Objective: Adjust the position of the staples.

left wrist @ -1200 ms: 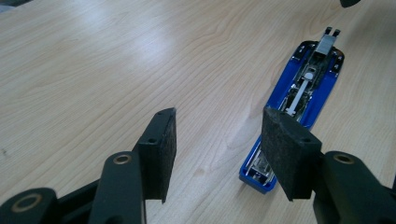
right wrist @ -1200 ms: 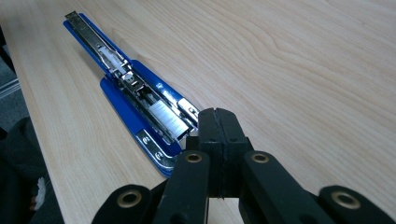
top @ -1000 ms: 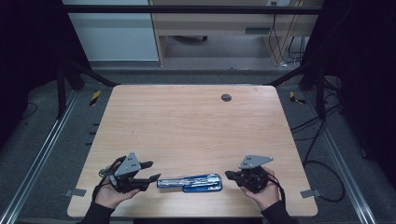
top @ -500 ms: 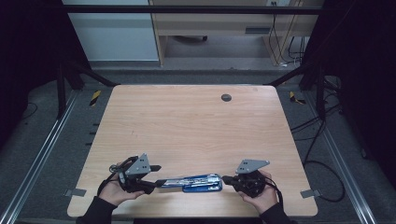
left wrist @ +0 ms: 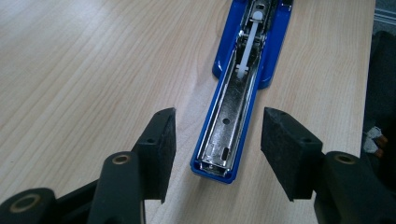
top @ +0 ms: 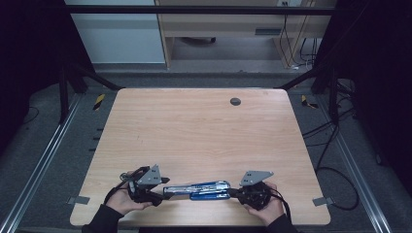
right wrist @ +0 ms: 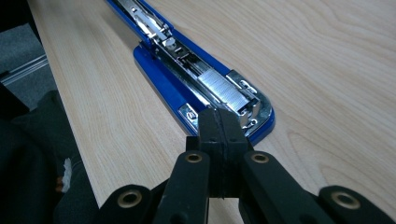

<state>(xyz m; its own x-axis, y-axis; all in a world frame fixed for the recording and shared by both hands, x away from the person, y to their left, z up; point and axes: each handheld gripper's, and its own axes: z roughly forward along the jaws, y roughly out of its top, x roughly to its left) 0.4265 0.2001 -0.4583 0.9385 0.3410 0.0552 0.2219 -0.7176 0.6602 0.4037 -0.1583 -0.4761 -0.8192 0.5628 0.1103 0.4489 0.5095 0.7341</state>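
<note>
Stapler (top: 197,190) lies between left tongs (top: 163,193) and right tongs (top: 234,192).

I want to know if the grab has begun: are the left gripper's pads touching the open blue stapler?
Apart. The left gripper view shows the left gripper open, bare wood visible between each pad and the stapler arm lying between them.

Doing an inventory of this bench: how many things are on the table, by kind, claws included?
Blue stapler, swung open flat: 1
Hand-held claws, left claw and right claw: 2
Round dark cap in the tabletop: 1
Total: 4
</note>
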